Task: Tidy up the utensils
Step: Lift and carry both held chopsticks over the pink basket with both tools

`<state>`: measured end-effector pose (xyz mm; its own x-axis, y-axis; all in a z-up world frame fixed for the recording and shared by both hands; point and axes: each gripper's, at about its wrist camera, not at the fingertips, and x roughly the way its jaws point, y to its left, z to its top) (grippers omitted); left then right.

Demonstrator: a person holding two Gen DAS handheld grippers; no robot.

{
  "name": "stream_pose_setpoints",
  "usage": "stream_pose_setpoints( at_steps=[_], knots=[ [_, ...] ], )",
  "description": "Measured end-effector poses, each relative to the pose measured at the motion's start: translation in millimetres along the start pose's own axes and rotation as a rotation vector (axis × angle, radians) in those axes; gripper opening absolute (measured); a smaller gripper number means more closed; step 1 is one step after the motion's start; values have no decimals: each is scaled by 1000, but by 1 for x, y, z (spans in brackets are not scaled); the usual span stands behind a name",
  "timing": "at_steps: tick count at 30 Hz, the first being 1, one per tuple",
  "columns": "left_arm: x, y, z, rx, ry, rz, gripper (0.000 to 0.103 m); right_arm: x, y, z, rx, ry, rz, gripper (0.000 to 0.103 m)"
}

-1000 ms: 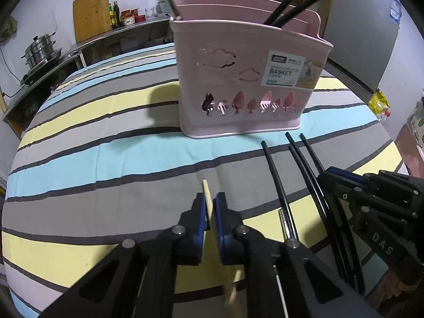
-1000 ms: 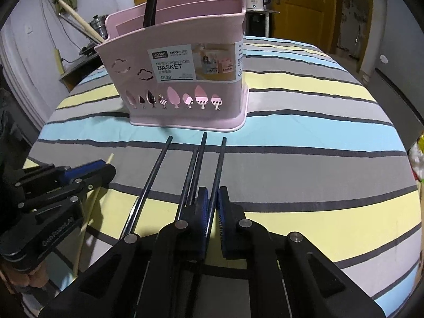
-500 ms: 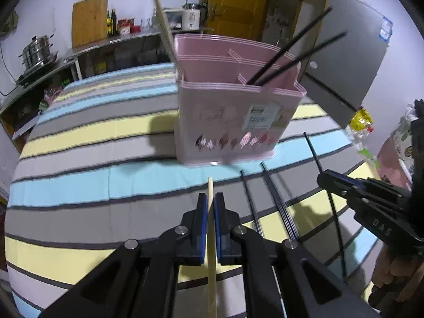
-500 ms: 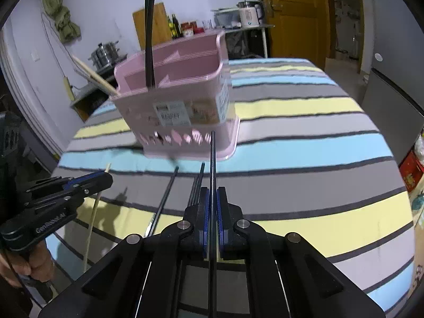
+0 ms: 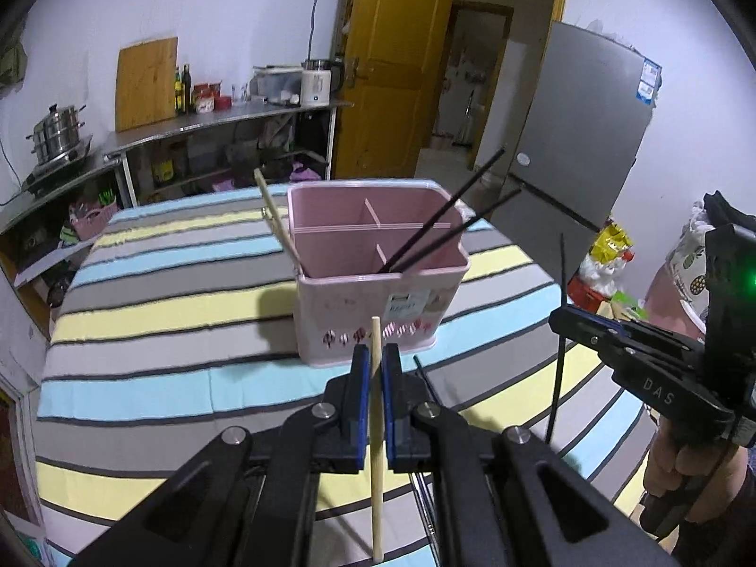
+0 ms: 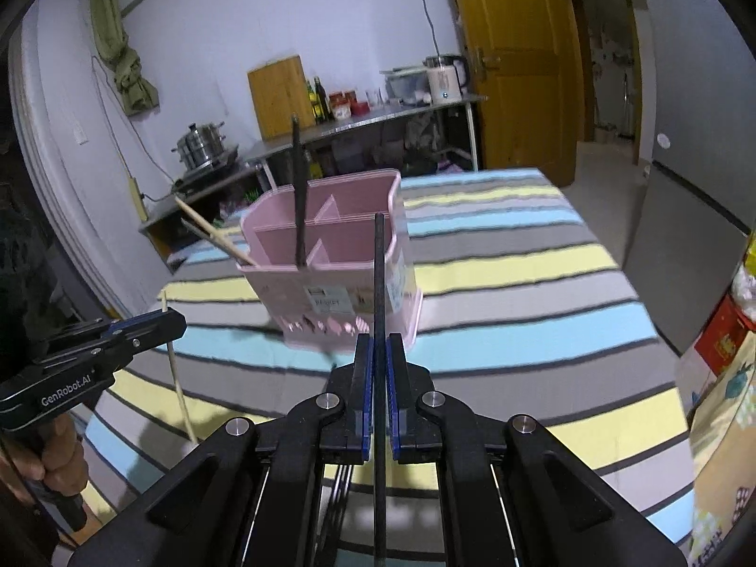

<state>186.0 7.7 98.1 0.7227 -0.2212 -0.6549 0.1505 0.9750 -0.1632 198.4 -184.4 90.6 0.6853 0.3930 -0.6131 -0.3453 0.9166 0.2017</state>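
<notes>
Ahead of both grippers stands the pink utensil basket (image 5: 378,279). Left gripper (image 5: 376,368) pinches a wooden chopstick (image 5: 376,449) upright; right gripper (image 6: 379,359) clamps a black chopstick (image 6: 379,283) upright, seemingly nearer the basket's black-chopstick compartment.

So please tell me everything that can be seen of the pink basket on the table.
The pink chopstick basket looks like plastic, open at the top, with thin inner walls that split it into compartments. It stands upright on the striped tablecloth. Its front carries a printed label and a row of small cut-out shapes near the base. Two black chopsticks lean out on one side, and wooden chopsticks lean out on the other. Neither gripper touches it.
</notes>
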Motion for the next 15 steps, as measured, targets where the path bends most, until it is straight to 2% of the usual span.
stream_pose_setpoints(
  at_steps=[8, 15],
  knots=[
    [-22, -2, 13, 9, -50, -4, 6, -20, 5, 11, -14, -57, -3, 5],
    [-25, -3, 6, 2, -36, -9, 6, -26, 4, 6, -14, -56, -5, 5]
  ],
)
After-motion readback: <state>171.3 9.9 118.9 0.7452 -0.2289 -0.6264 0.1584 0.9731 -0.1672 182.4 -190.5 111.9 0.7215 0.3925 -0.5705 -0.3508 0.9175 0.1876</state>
